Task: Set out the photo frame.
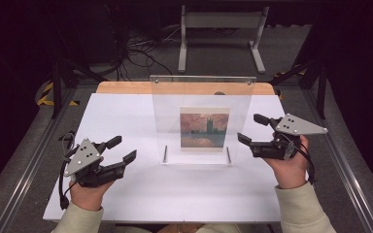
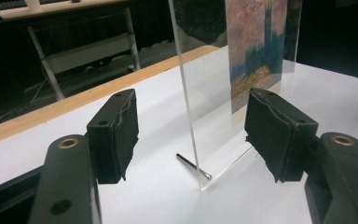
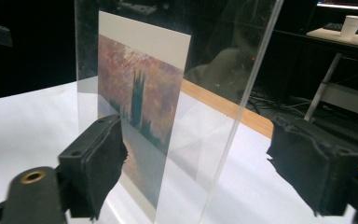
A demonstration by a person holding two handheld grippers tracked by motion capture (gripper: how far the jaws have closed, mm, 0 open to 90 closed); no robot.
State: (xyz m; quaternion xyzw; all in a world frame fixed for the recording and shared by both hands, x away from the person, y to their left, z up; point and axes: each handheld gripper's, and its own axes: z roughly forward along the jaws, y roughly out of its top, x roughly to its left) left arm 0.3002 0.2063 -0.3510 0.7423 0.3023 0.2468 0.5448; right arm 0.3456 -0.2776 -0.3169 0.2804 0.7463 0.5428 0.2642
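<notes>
Left gripper (image 1: 126,149): jaws spread, nothing between the pads, just left of the clear stand (image 1: 201,92) and apart from it.
Right gripper (image 1: 248,128): jaws spread too (pads bare), just right of the stand, not touching it.
Clear stand: upright on the white table (image 1: 126,194), mid-table, resting on two metal pins.
Picture (image 1: 204,128): a painted print with towers, held inside the stand, facing the person.

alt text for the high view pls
A clear acrylic frame holding a painted picture stands upright on a white table, with the open left gripper and open right gripper on either side, apart from it.
</notes>
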